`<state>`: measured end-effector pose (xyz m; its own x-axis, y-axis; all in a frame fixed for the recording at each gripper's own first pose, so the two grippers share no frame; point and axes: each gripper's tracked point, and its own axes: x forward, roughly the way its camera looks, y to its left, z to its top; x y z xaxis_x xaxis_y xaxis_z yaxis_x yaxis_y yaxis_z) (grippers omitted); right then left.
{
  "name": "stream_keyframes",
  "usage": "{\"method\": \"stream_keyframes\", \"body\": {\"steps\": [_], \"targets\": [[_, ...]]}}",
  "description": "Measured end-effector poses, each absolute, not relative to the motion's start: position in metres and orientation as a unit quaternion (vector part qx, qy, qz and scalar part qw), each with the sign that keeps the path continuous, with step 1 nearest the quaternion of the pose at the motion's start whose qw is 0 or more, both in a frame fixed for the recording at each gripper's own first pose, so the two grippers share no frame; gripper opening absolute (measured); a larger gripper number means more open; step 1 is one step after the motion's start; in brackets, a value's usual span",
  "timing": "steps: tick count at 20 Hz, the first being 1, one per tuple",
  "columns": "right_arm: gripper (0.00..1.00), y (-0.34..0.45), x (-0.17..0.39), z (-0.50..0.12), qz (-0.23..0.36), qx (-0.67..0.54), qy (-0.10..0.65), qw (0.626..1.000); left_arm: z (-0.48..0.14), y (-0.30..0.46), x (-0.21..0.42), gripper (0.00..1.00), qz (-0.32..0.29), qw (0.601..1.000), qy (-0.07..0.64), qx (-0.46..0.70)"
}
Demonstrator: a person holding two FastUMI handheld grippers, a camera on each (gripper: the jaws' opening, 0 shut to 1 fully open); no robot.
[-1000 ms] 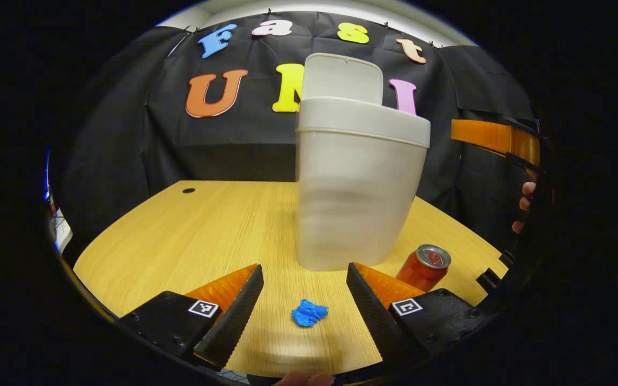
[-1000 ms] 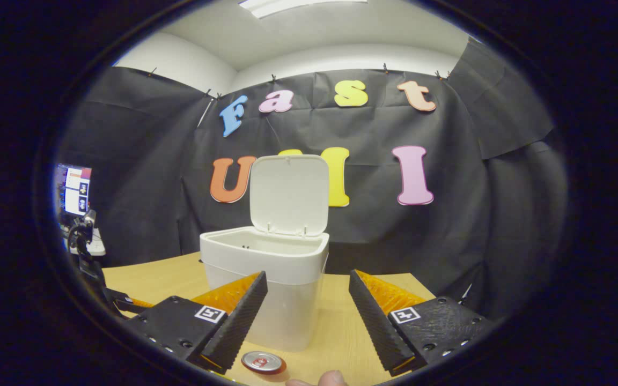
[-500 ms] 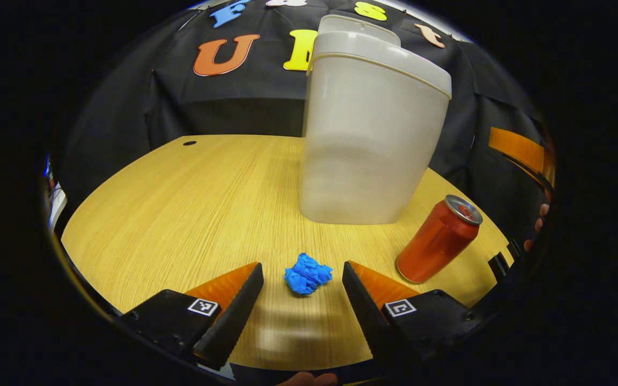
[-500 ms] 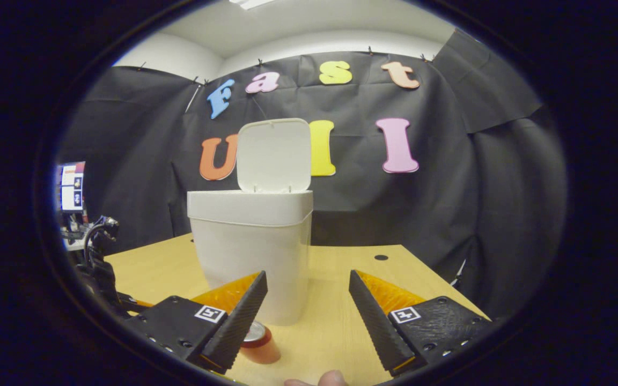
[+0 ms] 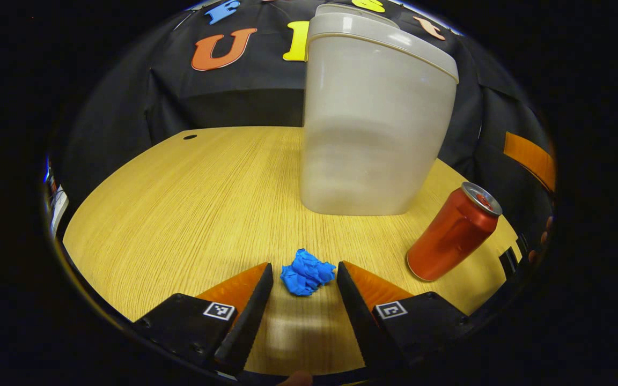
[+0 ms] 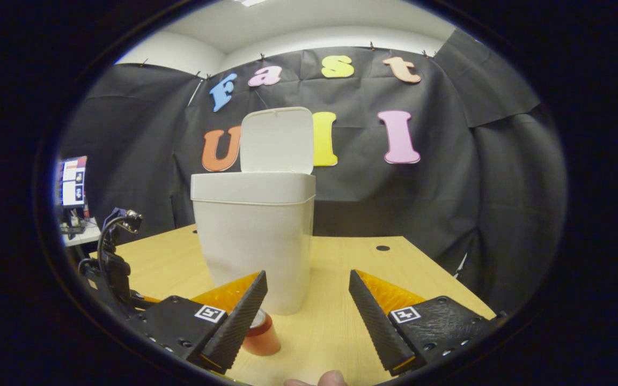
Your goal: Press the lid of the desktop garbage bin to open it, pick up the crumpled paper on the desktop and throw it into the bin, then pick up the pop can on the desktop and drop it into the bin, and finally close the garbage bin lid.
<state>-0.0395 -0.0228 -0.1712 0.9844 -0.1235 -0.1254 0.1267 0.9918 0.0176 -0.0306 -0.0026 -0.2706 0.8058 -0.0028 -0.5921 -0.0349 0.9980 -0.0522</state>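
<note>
A blue crumpled paper lies on the wooden table, right between the fingertips of my left gripper. That gripper is open, its fingers close on either side of the paper with a small gap on the left. Behind the paper stands the white bin. The red pop can stands upright to the right of the paper. In the right gripper view the bin has its lid raised upright. My right gripper hangs open above the table, with the can partly hidden behind its left finger.
A cable hole sits at the far left of the table, and another hole shows behind the bin's right. A monitor stands off the table's left side. The left gripper's body and cable rise at the left edge.
My left gripper came down and forward to the paper, and its fingers narrowed around it. My right gripper sank from above the bin's rim to below it.
</note>
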Motion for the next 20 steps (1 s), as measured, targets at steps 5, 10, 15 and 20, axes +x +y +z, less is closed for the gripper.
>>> {"method": "stream_keyframes", "body": {"steps": [5, 10, 15, 20], "targets": [[0.95, -0.021, -0.042, -0.177, -0.06, 0.011, 0.065, 0.996, -0.275, 0.007, -0.033, 0.65, 0.015, 0.948, 0.319, -0.002], [0.96, -0.012, -0.046, -0.179, -0.052, 0.008, 0.065, 0.996, -0.275, 0.011, -0.032, 0.54, 0.017, 0.948, 0.318, -0.001], [0.96, 0.001, -0.048, -0.181, -0.042, -0.002, 0.066, 0.997, -0.274, 0.008, -0.033, 0.4, 0.009, 0.951, 0.308, -0.005], [0.98, 0.024, -0.051, -0.187, -0.028, -0.005, 0.071, 0.997, -0.249, 0.012, -0.03, 0.41, 0.01, 0.961, 0.277, 0.003]]}}
